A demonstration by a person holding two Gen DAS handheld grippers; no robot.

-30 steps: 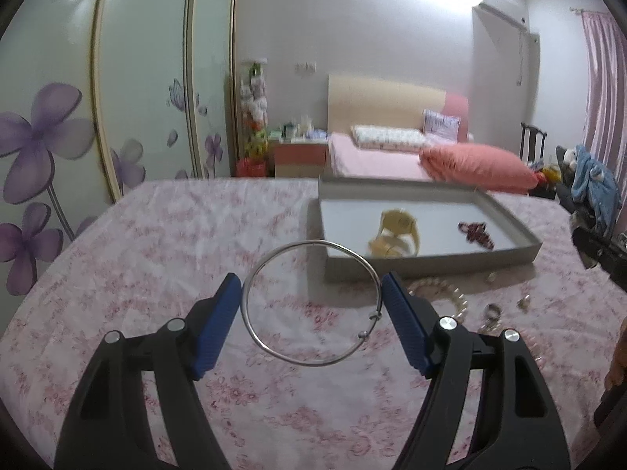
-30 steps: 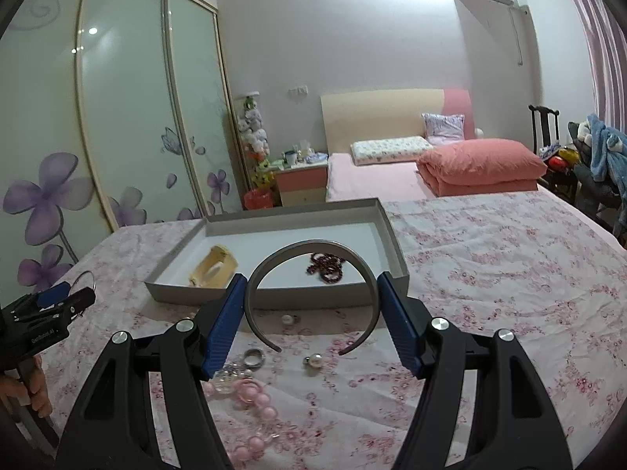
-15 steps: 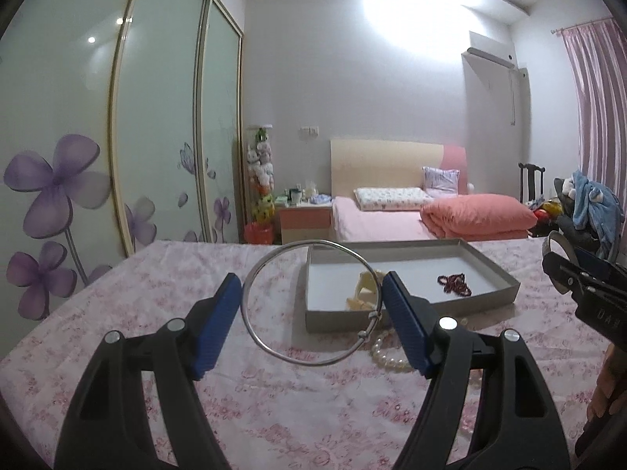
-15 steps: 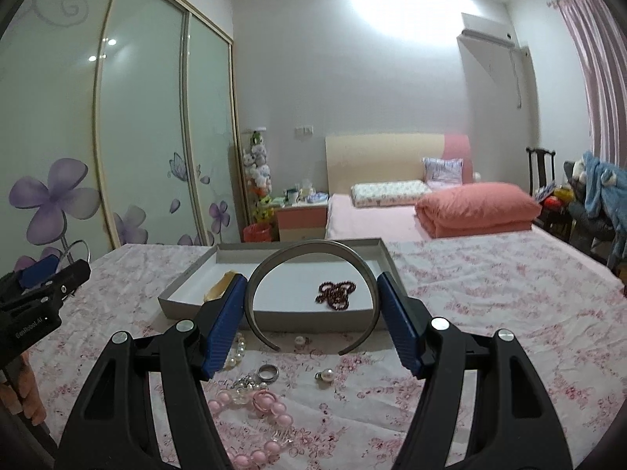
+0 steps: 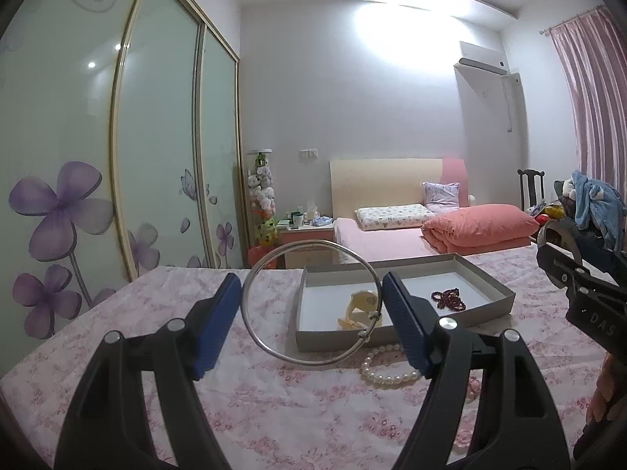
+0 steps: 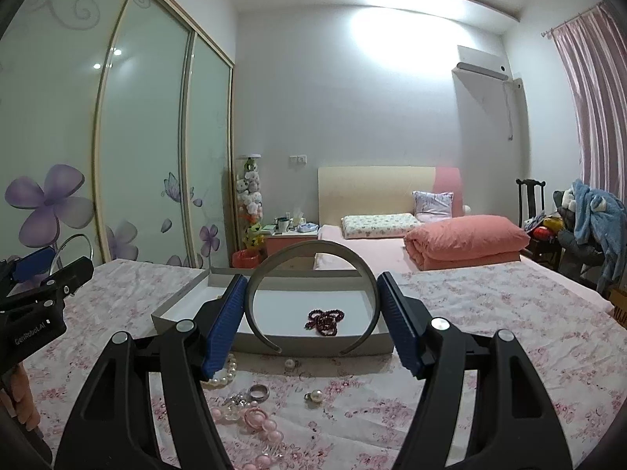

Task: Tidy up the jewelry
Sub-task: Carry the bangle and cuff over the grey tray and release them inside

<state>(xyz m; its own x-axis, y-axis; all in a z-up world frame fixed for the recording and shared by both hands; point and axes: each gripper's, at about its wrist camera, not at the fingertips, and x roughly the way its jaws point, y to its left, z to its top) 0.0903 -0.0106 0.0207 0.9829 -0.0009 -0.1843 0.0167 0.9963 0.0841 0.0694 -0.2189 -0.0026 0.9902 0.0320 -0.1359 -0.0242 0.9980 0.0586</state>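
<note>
Above the floral cloth (image 5: pixel 156 313), left tongs (image 5: pixel 311 315) clasp a bangle (image 5: pixel 250 313), right tongs (image 6: pixel 311 313) a headband (image 6: pixel 313 248).

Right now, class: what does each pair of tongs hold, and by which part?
Left tongs: a thin silver bangle, clamped across its opposite sides. Right tongs: a grey headband, gripped across its two arms.

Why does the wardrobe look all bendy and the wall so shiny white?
Left wrist view: the fisheye lens bows the wardrobe doors; lamp glare washes out the wall; the silver bangle stays sharp. Right wrist view: same bowing, same glare, and dark corners ring the picture.
</note>
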